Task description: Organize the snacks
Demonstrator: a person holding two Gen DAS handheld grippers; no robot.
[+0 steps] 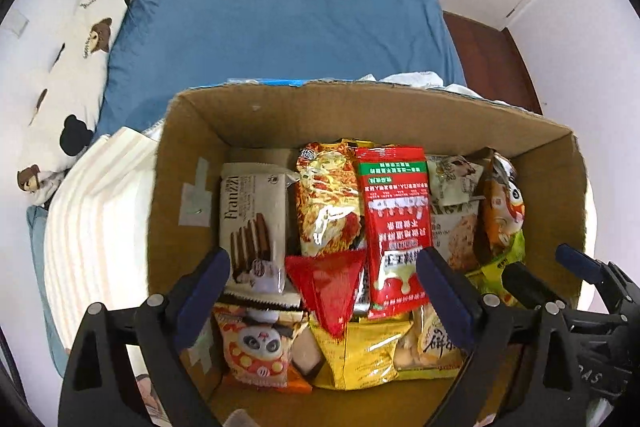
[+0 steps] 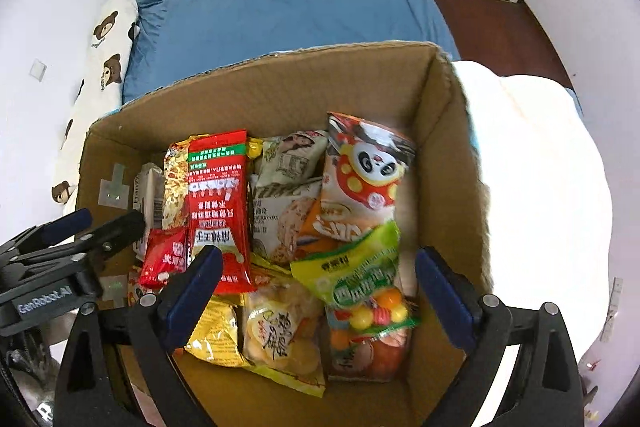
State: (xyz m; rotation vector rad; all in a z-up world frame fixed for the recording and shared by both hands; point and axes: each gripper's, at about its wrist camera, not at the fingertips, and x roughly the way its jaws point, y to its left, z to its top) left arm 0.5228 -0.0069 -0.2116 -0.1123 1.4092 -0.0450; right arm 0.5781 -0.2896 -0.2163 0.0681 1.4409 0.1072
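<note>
Left gripper: wide open, empty, above the red packet.
Right gripper: spread, holding nothing.
Box: crowded, so you lower straight and pinch one packet only.

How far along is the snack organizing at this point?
Looks mostly done: the cardboard box on the bed already holds many packets, among them the Franzzi wafers and the tall red packet. In hand: nothing; the left hand-held gripper and right hand-held gripper hover open above the box. No loose snacks show outside it.
</note>
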